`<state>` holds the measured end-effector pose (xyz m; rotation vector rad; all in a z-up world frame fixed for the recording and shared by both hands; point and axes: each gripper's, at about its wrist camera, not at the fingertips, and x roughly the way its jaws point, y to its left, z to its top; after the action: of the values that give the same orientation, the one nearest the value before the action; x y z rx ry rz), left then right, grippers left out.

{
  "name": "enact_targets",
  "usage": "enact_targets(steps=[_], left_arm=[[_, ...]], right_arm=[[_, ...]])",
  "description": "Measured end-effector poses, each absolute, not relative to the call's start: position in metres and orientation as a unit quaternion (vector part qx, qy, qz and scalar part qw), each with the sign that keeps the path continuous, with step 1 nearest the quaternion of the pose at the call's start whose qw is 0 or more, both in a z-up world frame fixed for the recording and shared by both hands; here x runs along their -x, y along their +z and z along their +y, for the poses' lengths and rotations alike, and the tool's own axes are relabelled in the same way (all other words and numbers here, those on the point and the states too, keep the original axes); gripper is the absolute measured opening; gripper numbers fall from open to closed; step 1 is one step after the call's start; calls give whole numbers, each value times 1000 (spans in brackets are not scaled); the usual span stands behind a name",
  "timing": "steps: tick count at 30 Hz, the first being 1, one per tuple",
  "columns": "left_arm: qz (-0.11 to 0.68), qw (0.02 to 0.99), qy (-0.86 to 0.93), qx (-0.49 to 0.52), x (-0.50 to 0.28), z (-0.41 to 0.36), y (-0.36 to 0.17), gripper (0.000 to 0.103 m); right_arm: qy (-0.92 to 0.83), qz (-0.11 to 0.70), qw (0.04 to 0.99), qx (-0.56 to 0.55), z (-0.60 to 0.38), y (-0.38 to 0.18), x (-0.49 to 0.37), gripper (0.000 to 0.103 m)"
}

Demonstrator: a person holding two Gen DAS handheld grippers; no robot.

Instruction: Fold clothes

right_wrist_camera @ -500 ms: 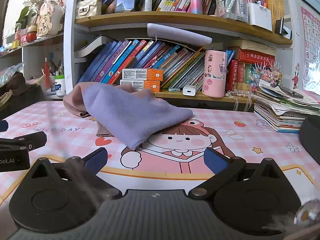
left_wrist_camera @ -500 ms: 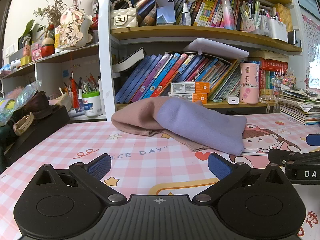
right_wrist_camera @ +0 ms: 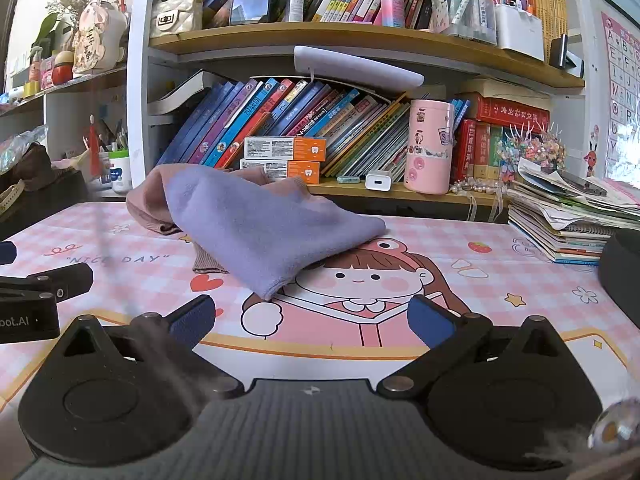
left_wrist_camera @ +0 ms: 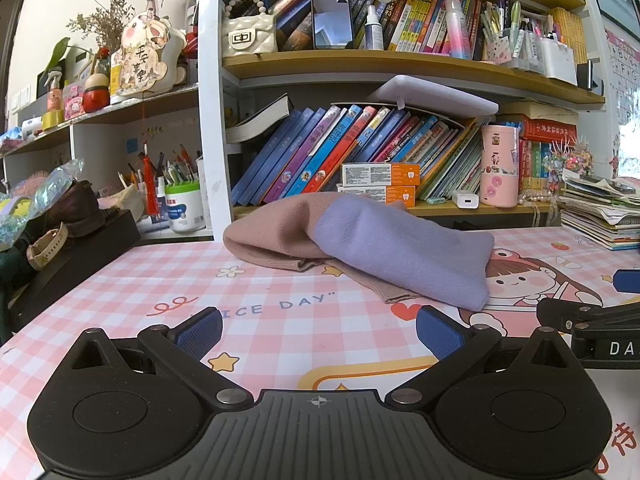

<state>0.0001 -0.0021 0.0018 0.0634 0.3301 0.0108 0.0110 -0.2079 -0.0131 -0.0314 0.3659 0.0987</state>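
A lilac garment (left_wrist_camera: 400, 252) (right_wrist_camera: 256, 224) lies in a loose heap on top of a dusty-pink garment (left_wrist_camera: 272, 240) (right_wrist_camera: 152, 208) at the far middle of the pink checked table mat (left_wrist_camera: 160, 280) (right_wrist_camera: 460, 292). My left gripper (left_wrist_camera: 318, 334) hovers low over the mat, short of the heap, open with nothing between its blue pads. My right gripper (right_wrist_camera: 310, 320) is likewise open and empty, near the mat's cartoon girl print and short of the lilac corner. Each gripper shows at the edge of the other's view.
A crowded bookshelf (left_wrist_camera: 360, 60) rises right behind the mat, with a pink tumbler (left_wrist_camera: 500, 168) and orange boxes (left_wrist_camera: 380, 182) on its lowest board. A stack of books and papers (right_wrist_camera: 568, 216) sits at right. A dark bag and black box (left_wrist_camera: 76, 240) stand at left.
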Motion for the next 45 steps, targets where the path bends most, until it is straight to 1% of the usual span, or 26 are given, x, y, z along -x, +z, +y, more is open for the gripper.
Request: enact_targets(steps=[24,30,45], left_arm=[[157,987,8,-33,1,-1,1,103],[144,988,9,-48,6,-6,1,103],[154,987,31,-28,3,0,0,103]], right_arm=[[50,184,981,22,-206,-14,-11,103],[52,183,981,23,-206,-14,-11,103],[51,183,981,26,-204,-13,-11,103]])
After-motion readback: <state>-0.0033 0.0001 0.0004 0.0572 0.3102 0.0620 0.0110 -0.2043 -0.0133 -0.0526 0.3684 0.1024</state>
